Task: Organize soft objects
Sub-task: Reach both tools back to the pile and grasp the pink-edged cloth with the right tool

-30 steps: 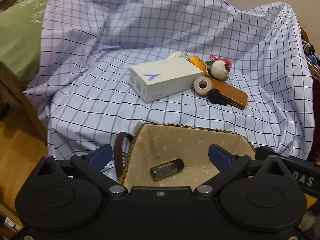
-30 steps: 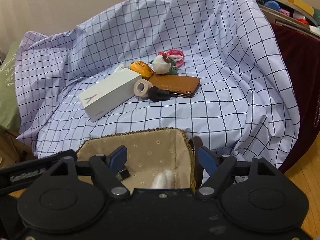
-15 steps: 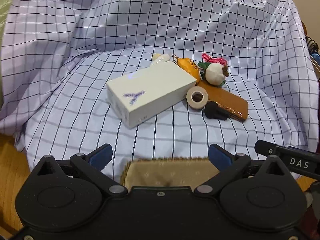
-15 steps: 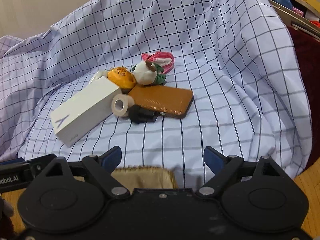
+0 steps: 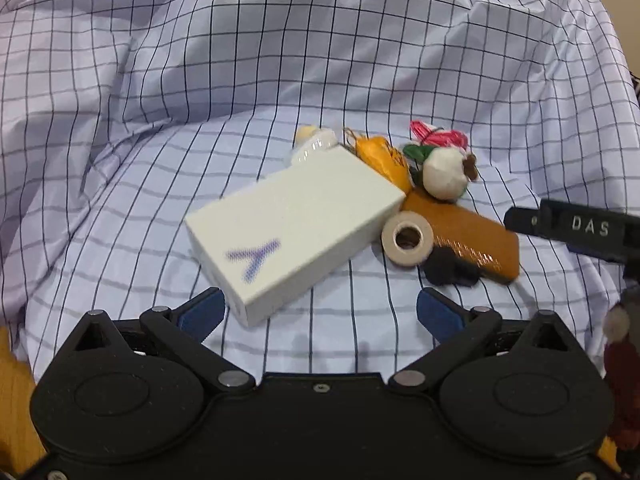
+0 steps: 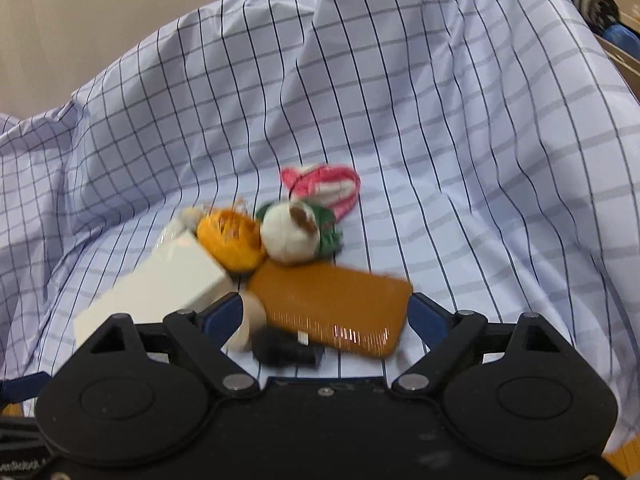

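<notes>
A pile lies on the checked cloth (image 5: 160, 160). It holds an orange plush (image 5: 384, 158) (image 6: 232, 238), a white plush ball (image 5: 444, 174) (image 6: 290, 236) with green and brown trim, and a pink-and-white fabric piece (image 6: 324, 182). Against these rest a white box (image 5: 296, 224), a tape roll (image 5: 407, 238), a brown wallet (image 6: 332, 304) and a small black object (image 6: 284, 350). My left gripper (image 5: 320, 312) is open at the box's near corner, holding nothing. My right gripper (image 6: 325, 318) is open just short of the wallet, its pads off it.
The cloth rises in folds behind and beside the pile. Part of my right gripper's body (image 5: 576, 226) shows at the right of the left wrist view. A cluttered shelf (image 6: 600, 4) stands at the far right. Wooden floor (image 5: 12, 380) shows low left.
Both grippers have moved forward past the woven basket towards the pile, and the basket has dropped out of view. The right jaws stand wider than a second ago.
</notes>
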{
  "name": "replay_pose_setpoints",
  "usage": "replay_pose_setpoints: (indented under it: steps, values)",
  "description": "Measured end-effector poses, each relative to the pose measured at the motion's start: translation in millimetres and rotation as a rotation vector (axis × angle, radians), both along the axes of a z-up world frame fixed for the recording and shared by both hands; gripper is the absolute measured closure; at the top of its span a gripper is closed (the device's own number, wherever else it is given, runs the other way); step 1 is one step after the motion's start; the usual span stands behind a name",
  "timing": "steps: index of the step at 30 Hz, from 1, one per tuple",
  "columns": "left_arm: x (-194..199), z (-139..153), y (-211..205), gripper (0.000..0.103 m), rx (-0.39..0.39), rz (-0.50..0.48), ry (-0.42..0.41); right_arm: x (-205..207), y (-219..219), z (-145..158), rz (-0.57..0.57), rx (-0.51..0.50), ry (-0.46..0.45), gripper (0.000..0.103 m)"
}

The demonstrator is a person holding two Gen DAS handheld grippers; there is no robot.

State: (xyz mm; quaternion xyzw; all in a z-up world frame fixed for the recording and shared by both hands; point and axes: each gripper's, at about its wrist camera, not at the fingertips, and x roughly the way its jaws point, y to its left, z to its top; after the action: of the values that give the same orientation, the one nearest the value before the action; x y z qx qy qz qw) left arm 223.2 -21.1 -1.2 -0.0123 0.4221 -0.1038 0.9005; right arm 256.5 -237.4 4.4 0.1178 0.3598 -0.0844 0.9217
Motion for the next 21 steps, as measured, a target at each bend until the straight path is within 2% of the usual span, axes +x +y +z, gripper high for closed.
replay_pose_setpoints:
  steps: [3, 5, 11, 13, 18, 21]
  values:
    - [19, 4, 1, 0.004, -0.007, -0.001, -0.003, 25, -5, 2, -0.002, -0.009, -0.006, 0.013]
    - [31, 7, 0, 0.004, -0.012, -0.009, -0.006, 43, -9, 3, -0.001, -0.007, -0.009, 0.008]
    - [71, 15, -1, 0.004, -0.011, -0.005, -0.019, 98, -24, 6, -0.026, -0.012, -0.005, 0.007]
    - [85, 18, -2, 0.004, -0.001, 0.001, -0.035, 118, -29, 6, -0.029, -0.004, 0.002, 0.002]
    - [116, 22, -7, 0.004, 0.033, -0.002, -0.067, 164, -32, -5, -0.015, -0.002, 0.035, 0.001]
    - [134, 18, -7, 0.004, 0.038, 0.003, -0.053, 189, -31, -16, -0.026, 0.013, 0.076, 0.001]
